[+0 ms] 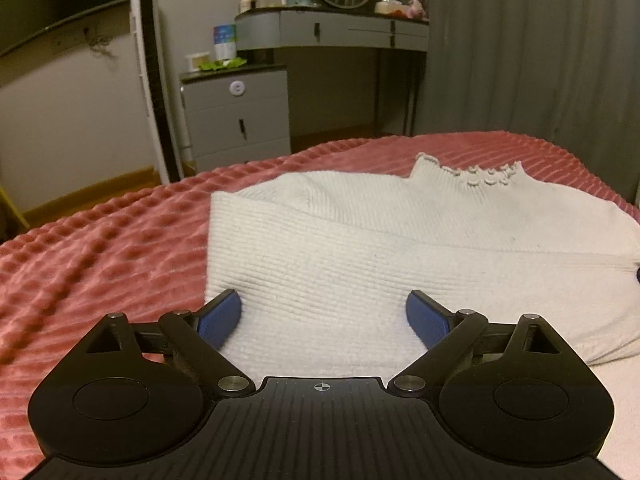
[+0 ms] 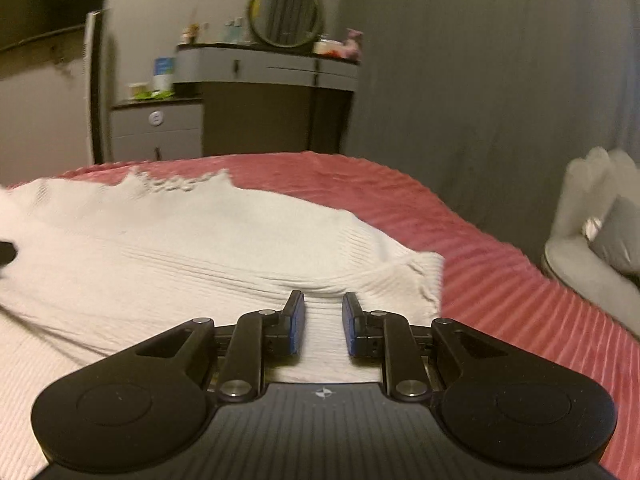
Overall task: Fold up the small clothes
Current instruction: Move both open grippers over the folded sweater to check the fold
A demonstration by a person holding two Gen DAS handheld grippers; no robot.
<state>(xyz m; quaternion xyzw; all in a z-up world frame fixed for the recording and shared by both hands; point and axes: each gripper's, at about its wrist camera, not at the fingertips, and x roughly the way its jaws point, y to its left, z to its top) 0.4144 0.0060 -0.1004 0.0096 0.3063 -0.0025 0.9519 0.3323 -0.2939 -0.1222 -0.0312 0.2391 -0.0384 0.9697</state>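
A small white ribbed knit sweater lies flat on a pink textured bedspread, its frilled collar pointing away from me. My left gripper is wide open, its blue pads resting on the sweater's near left part with a sleeve folded across in front. In the right wrist view the sweater fills the left and centre. My right gripper has its jaws partly closed, a narrow gap between the pads, with knit fabric under them near a lifted sleeve fold.
A grey dresser with a round mirror and a grey drawer unit stand beyond the bed. Grey curtains hang at the right. A light armchair stands off the bed's right side.
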